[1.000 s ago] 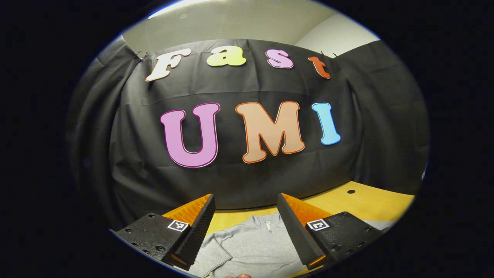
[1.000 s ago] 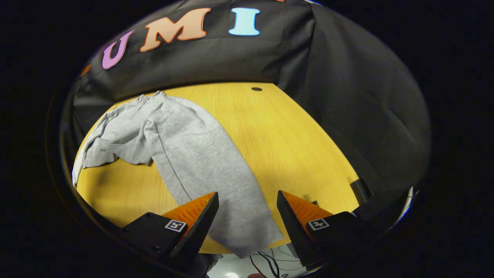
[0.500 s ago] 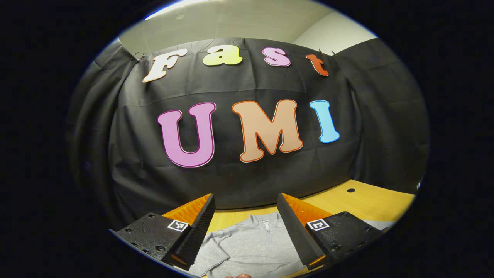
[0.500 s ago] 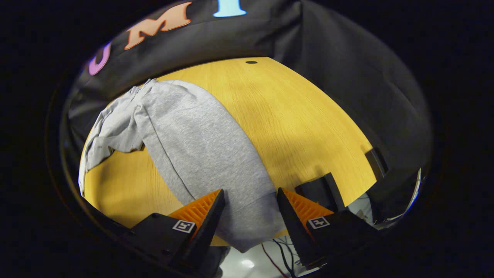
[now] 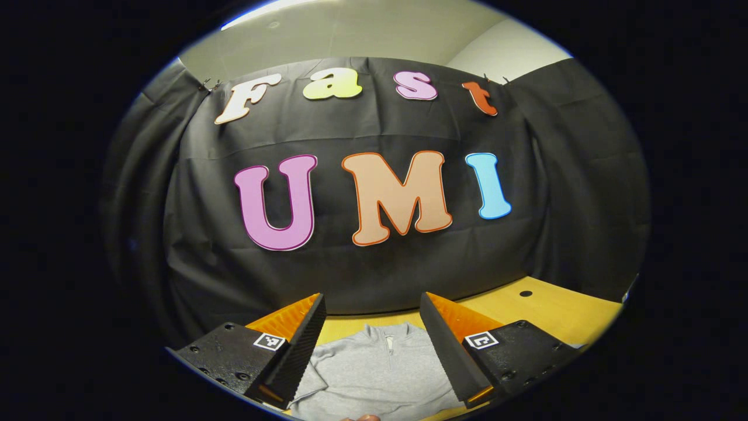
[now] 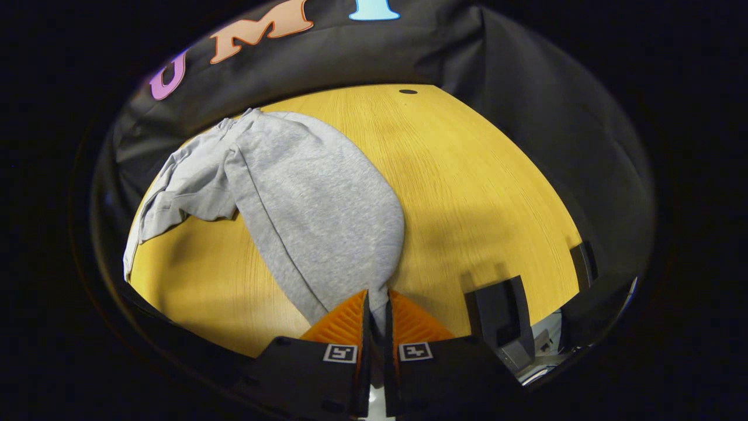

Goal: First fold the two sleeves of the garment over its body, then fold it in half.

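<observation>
A grey zip-neck sweatshirt (image 6: pixel 304 199) lies on the yellow wooden table (image 6: pixel 467 175). In the right gripper view one long sleeve runs from the body toward me, and my right gripper (image 6: pixel 376 301) is shut on that sleeve's cuff end near the table's front edge. The other sleeve (image 6: pixel 175 204) lies bent at the left of the body. In the left gripper view my left gripper (image 5: pixel 372 318) stands open above the sweatshirt's collar and chest (image 5: pixel 380 368), with nothing between its fingers.
Black cloth walls close the booth behind and to the right of the table. A small dark hole (image 6: pixel 407 92) sits in the tabletop at the far side. A black bracket (image 6: pixel 499 310) stands at the table's near right edge.
My right gripper has closed from open onto the sleeve's cuff end, and the sleeve has bunched toward it. The left gripper view has shifted slightly, so the collar now sits centred between its fingers.
</observation>
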A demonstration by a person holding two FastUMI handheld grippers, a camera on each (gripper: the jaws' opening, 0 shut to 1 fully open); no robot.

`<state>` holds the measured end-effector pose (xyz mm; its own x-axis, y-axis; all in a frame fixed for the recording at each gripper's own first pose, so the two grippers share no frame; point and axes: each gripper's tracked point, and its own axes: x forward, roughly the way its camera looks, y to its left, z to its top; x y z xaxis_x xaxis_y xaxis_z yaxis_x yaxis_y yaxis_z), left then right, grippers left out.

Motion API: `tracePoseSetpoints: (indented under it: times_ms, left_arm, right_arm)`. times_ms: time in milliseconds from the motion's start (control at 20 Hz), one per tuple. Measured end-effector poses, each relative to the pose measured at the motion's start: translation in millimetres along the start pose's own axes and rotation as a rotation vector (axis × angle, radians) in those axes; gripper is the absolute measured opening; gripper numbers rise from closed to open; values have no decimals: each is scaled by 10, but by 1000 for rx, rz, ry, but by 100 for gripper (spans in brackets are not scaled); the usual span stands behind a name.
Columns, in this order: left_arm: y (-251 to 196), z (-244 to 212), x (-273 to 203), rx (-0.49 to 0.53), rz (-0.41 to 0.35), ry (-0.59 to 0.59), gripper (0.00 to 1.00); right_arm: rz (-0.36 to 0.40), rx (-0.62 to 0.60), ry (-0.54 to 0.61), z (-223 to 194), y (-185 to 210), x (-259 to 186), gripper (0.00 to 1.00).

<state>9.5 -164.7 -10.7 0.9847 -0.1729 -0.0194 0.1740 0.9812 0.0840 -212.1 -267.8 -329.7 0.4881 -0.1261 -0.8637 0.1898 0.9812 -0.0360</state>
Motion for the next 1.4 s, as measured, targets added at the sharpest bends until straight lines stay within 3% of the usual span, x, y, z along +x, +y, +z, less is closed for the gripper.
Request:
tracePoseSetpoints:
  times_ms: [450,600,650,900,1400]
  left_arm:
    - [285,-48,1,-8,37,22,95]
    - [483,-109,1,-26,51,35,95]
    - [560,-111,0,-23,57,35,95]
    - [983,-156,-48,-10,108,41,96]
    - [1932,-334,-428,-27,292,81,95]
  right_arm:
    - [4,258,-74,466,77,-23,6]
    - [-2,266,-116,746,185,-25,1]
    - [4,271,-132,878,255,-26,6]
    - [77,287,-205,1468,704,-80,6]
    - [208,315,-288,2503,1574,-37,6]
